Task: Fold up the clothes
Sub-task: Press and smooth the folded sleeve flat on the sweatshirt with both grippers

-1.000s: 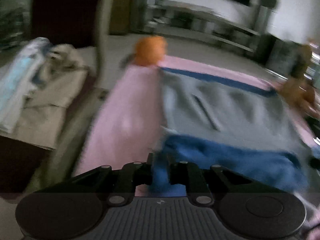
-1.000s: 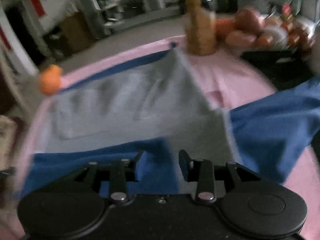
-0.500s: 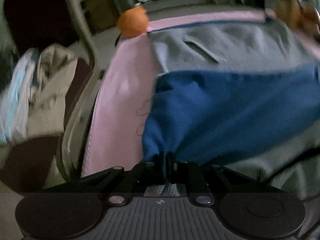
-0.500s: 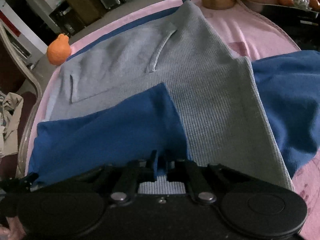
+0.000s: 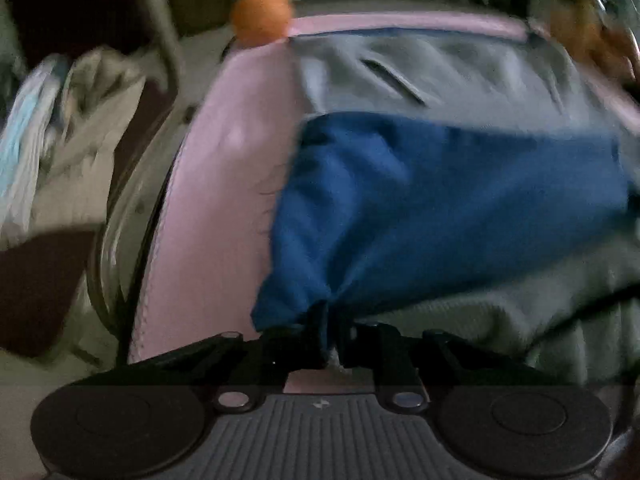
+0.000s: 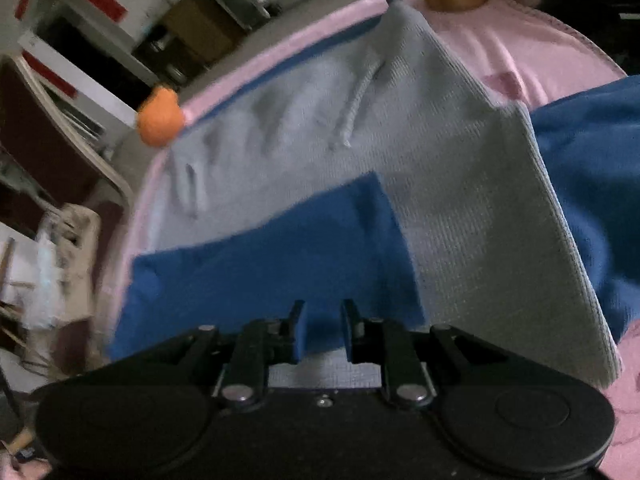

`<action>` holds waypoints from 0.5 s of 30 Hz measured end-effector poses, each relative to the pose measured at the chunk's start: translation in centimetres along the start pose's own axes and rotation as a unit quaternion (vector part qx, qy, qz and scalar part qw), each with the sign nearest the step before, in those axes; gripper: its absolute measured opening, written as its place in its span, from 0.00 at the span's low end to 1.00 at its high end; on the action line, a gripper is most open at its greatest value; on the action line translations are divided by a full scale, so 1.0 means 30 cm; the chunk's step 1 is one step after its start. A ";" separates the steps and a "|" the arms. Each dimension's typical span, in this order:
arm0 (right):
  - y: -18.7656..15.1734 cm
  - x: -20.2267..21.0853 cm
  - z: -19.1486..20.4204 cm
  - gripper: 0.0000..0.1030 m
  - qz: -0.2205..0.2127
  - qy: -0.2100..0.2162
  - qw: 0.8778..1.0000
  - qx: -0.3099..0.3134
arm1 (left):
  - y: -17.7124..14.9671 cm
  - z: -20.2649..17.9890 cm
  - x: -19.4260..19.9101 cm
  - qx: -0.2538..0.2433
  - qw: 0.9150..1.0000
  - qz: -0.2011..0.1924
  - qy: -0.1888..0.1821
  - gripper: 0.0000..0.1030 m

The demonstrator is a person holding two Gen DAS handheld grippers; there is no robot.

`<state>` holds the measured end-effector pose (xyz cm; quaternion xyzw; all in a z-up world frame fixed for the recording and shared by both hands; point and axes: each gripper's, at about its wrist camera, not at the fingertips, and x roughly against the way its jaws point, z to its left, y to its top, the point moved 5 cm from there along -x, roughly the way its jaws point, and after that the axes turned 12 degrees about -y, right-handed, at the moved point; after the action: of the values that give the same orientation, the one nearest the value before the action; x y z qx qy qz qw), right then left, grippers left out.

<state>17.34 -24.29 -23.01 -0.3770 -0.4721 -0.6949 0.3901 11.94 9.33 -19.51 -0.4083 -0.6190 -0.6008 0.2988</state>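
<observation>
My left tongs (image 5: 330,334) are clenched on a bunched corner of the garment, a soft sweatshirt in grey knit with a deep blue lining (image 5: 440,208). The cloth gathers into a tight pleat right between the black fingers, so this corner is firmly pinched.

My right tongs (image 6: 322,330) stand slightly apart, with a clear gap between the two blue-padded fingers (image 6: 298,334). The blue edge of the folded flap lies in that gap, but the pads do not appear to press on it, so I judge this side released or only resting on the fabric.

Both tongs point steeply down at the near hem. I hold them along the same edge, one toward each end, because a fold stays straight only when the hem is carried evenly from two points.

Beyond the tongs, the blue panel lies turned over on top of the grey body (image 6: 460,208), showing the inside of the cloth. The sweatshirt is spread flat across a surface covered with a pale pink cloth (image 5: 224,184), filling most of it. A blue sleeve (image 6: 592,184) trails off to the right.

At the far left corner of the surface sits a small round orange fruit (image 5: 262,16). To the left, off the surface, a pile of pale crumpled clothes (image 5: 60,140) waits on a dark seat.
</observation>
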 end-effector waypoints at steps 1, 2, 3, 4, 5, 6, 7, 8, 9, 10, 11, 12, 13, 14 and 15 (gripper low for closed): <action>-0.003 -0.003 -0.006 0.06 0.000 -0.013 1.000 0.002 | -0.001 0.022 0.009 0.022 1.000 -0.001 0.000 0.13; -0.004 -0.003 -0.011 0.05 -0.002 -0.022 1.000 0.002 | -0.007 0.032 0.020 0.037 0.999 -0.003 0.000 0.13; -0.004 0.005 -0.019 0.06 -0.004 -0.026 1.000 -0.001 | -0.015 0.039 0.031 0.051 0.999 -0.004 0.000 0.13; -0.004 0.016 -0.028 0.07 -0.006 -0.029 1.000 -0.005 | -0.023 0.040 0.050 0.058 0.998 -0.010 0.001 0.12; -0.001 0.030 -0.039 0.08 -0.010 -0.028 0.999 -0.011 | -0.027 0.040 0.072 0.062 0.998 -0.019 -0.004 0.12; 0.004 0.046 -0.052 0.16 -0.015 -0.026 0.999 -0.018 | -0.031 0.039 0.095 0.065 0.997 -0.029 -0.011 0.12; 0.007 0.065 -0.063 0.22 -0.024 -0.018 0.999 -0.026 | -0.028 0.037 0.125 0.067 0.996 -0.047 -0.026 0.13; 0.011 0.085 -0.073 0.23 -0.033 -0.009 0.999 -0.035 | -0.016 0.032 0.158 0.067 0.994 -0.070 -0.040 0.13; 0.014 0.104 -0.084 0.23 -0.043 0.001 0.998 -0.043 | 0.000 0.025 0.185 0.063 0.992 -0.091 -0.053 0.13; 0.020 0.121 -0.092 0.23 -0.051 0.009 0.997 -0.051 | 0.027 0.008 0.199 0.054 0.991 -0.107 -0.058 0.14; 0.025 0.131 -0.097 0.23 -0.058 0.016 0.997 -0.057 | 0.057 -0.010 0.211 0.043 0.989 -0.124 -0.063 0.14; 0.033 0.136 -0.097 0.23 -0.063 0.023 0.996 -0.061 | 0.089 -0.037 0.199 0.024 0.990 -0.126 -0.057 0.15; 0.039 0.132 -0.090 0.23 -0.064 0.029 0.996 -0.062 | 0.121 -0.066 0.182 0.003 0.991 -0.126 -0.050 0.18; 0.041 0.116 -0.073 0.23 -0.060 0.033 0.996 -0.057 | 0.153 -0.095 0.165 -0.018 0.991 -0.125 -0.042 0.20; 0.043 0.097 -0.053 0.23 -0.054 0.037 0.997 -0.050 | 0.183 -0.116 0.122 -0.033 0.992 -0.115 -0.032 0.22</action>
<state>17.06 -26.67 -20.39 -0.3441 -0.4421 -0.7509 0.3498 14.50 6.13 -13.28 -0.3627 -0.6508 -0.6382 0.1939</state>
